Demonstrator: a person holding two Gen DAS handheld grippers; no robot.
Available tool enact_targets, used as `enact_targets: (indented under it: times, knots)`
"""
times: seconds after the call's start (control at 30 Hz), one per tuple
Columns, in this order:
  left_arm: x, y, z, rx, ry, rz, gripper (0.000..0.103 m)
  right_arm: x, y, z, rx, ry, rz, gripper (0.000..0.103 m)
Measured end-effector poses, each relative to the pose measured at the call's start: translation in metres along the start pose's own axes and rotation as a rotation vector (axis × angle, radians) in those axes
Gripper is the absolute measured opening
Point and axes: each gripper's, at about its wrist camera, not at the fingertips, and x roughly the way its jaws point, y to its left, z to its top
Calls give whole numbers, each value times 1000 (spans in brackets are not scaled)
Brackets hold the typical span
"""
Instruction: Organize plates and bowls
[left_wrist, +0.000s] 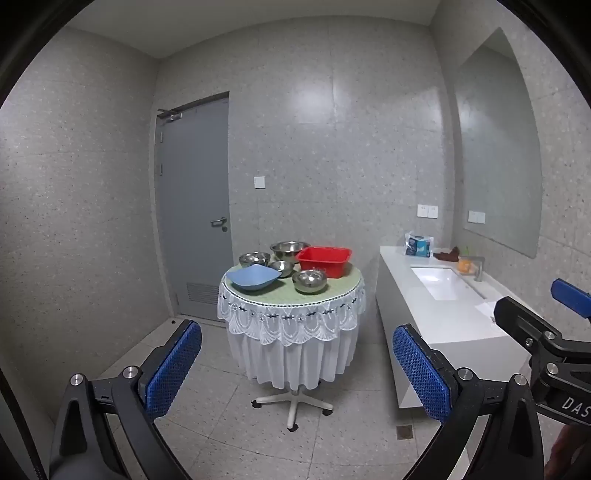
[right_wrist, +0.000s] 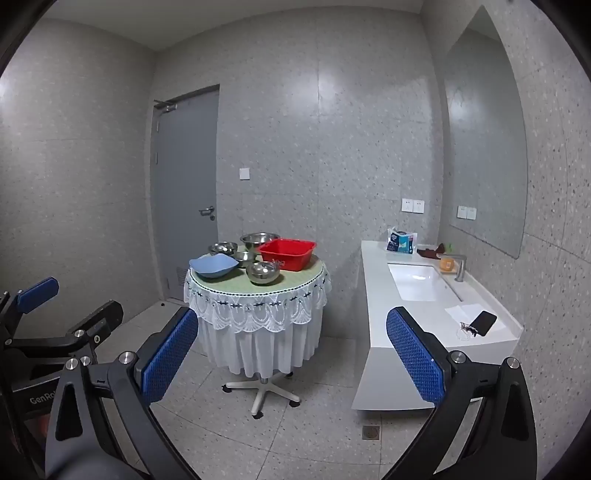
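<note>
A round table (left_wrist: 291, 295) (right_wrist: 229, 288) with a lace cloth stands well ahead of both grippers. On it are a blue plate (left_wrist: 253, 277) (right_wrist: 214, 266), several steel bowls, the nearest one at the front (left_wrist: 309, 280) (right_wrist: 263, 272), and a red basin (left_wrist: 325, 260) (right_wrist: 288, 253). My left gripper (left_wrist: 297, 365) is open and empty, far short of the table. My right gripper (right_wrist: 291, 354) is open and empty too. The right gripper also shows at the right edge of the left wrist view (left_wrist: 546, 314).
A white counter with a sink (left_wrist: 443, 282) (right_wrist: 421, 282) runs along the right wall, with a faucet (right_wrist: 460, 267), a tissue pack (right_wrist: 400, 242) and a phone (right_wrist: 484, 322) on it. A grey door (left_wrist: 195, 206) is behind the table. A floor drain (right_wrist: 370, 432) is near the counter.
</note>
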Motion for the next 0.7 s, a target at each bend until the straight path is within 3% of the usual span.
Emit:
enact_targets:
  times: [0.33,0.7]
  knots:
    - [-4,-1,0,3,-2,5,102,-4,23,-3,-38,15,-15,103]
    - [-12,17,-9,-4,-7,4,102,-10,19,-5,-11,31,-1,103]
